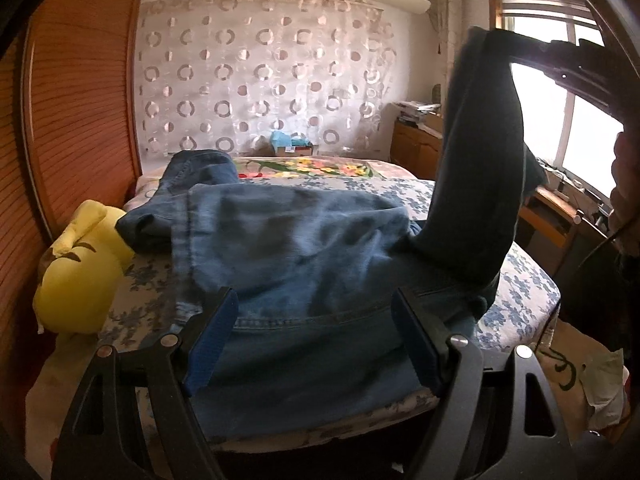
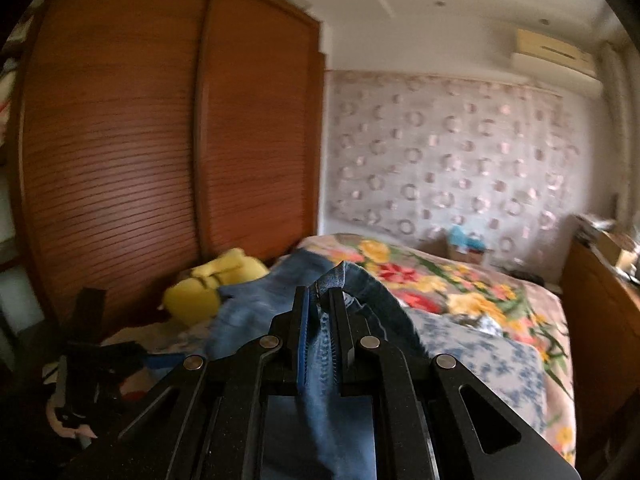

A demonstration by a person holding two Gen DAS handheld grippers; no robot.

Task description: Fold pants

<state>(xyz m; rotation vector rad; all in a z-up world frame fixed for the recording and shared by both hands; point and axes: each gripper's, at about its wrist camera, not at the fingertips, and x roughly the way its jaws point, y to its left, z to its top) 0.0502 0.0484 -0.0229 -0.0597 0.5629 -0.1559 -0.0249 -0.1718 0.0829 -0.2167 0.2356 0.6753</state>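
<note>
Right gripper [image 2: 320, 300] clamped on a leg hem of the jeans [image 1: 304, 240], that leg lifted high at right of the left-wrist view, running down to the waist end near the bed's [image 1: 520, 292] front-right corner. Left gripper [image 1: 316, 320] jaws wide apart, nothing pinched, hovering over the seat and waistband. Other leg lies flat, long axis running away toward the yellow plush [image 1: 80, 272] side at left. Judged next: carry the lifted leg left onto the flat one; room open there, the bed's near edge close.

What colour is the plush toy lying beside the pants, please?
Bright yellow; the plush toy shows best in the left wrist view.
</note>
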